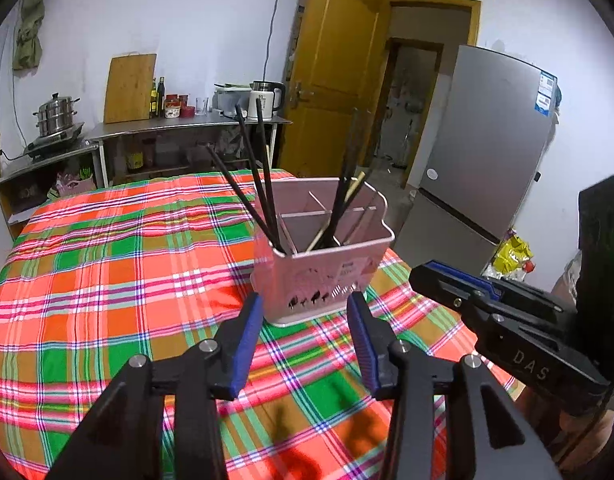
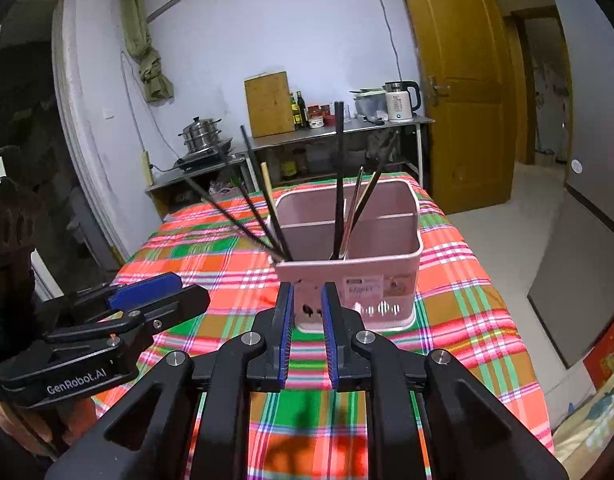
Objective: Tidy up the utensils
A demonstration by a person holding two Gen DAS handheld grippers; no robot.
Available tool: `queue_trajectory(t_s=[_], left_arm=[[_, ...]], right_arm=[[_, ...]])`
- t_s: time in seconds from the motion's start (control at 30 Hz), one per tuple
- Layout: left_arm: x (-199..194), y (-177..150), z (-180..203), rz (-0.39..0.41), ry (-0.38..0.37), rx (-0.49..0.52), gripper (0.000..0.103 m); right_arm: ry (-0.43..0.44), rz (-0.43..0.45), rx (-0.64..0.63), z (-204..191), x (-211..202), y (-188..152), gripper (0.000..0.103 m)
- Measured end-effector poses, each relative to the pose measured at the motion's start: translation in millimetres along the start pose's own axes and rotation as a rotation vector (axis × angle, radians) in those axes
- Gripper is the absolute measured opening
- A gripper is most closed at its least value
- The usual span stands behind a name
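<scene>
Both grippers are hovering empty in front of the pink utensil holder point(image 1: 323, 256), near the tabletop's point(image 1: 107, 280) far right corner.

The left gripper point(image 1: 305, 316) is standing partly open, the right gripper point(image 2: 307, 304) narrowly open; neither is holding anything. Black chopsticks point(image 1: 255, 176) are standing in the holder, long axes near upright, tips fanning leftward. The sorting looks close to finished; any next move calls for pinching a shaft near its top.

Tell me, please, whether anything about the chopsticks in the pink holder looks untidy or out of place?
Slightly. In the pink holder, the dark chopsticks at its left corner splay outward at differing angles rather than standing together. Nothing looks spilled or damaged on the plaid tablecloth.
</scene>
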State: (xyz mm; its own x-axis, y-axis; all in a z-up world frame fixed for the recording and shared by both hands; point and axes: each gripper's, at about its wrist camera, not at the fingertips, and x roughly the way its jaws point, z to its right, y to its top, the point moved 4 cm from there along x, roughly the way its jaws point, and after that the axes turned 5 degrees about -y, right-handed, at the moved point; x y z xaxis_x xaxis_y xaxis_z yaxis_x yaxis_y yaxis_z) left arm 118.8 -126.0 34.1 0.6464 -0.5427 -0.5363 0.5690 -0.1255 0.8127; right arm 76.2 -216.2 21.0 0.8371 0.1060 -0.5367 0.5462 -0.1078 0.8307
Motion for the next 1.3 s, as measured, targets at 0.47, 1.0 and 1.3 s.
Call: queue_trajectory(t_s=[0.47, 1.0, 1.3], left_arm=[[-18.6, -38.6, 4.6, 0.073, 0.027, 0.016, 0.046], [-17.0, -58.1, -5.8, 0.091, 0.061, -0.01, 0.046], [-15.5, -61.5, -6.7, 0.083, 0.065, -0.017, 0.046]], right_arm=[[-0.042, 0.022, -0.035, -5.3, -23.7, -36.8, 0.015], [-0.091, 0.019, -0.042, -1.3, -22.1, -60.4, 0.016], [-0.093, 0.009, -0.046, -0.8, -19.4, -62.6, 0.016]])
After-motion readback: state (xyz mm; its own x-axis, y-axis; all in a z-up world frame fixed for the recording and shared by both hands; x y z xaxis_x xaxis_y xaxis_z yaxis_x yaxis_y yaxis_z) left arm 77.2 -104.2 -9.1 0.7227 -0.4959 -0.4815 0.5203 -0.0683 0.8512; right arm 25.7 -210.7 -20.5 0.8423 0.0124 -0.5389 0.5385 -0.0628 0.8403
